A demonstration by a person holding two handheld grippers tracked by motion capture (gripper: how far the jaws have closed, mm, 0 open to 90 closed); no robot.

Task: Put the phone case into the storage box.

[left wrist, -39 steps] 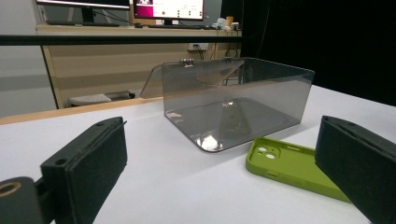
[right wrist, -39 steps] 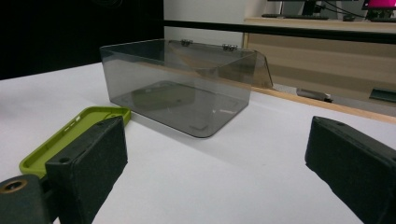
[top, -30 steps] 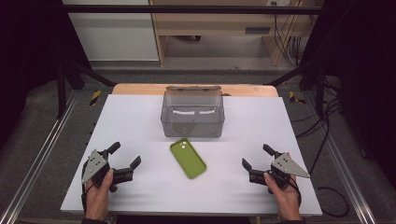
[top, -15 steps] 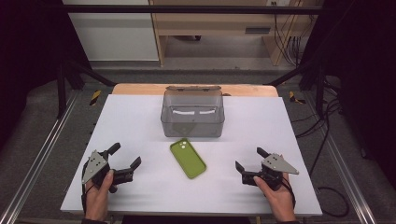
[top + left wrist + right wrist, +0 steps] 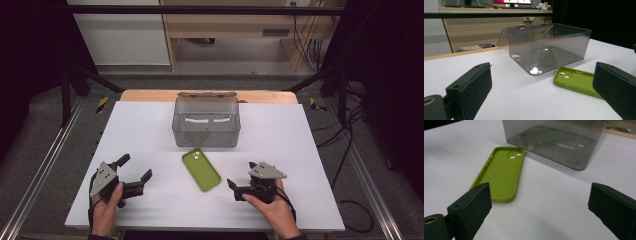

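1. The green phone case is an olive-lime shell lying hollow side up, with rounded corners, a raised rim and a camera cutout with round holes at its far end.
2. It lies flat on the white table, just in front of the smoky clear box and not touching it — slanted, with the camera end nearer the box.
3. The left gripper rests at the near left, well apart from the case; its jaws stand wide apart and hold nothing.
4. The right gripper sits near the case's near end, jaws spread wide and empty.
5. Since a second ago the right gripper has moved leftward toward the case — the left gripper, the case and the box have stayed put.
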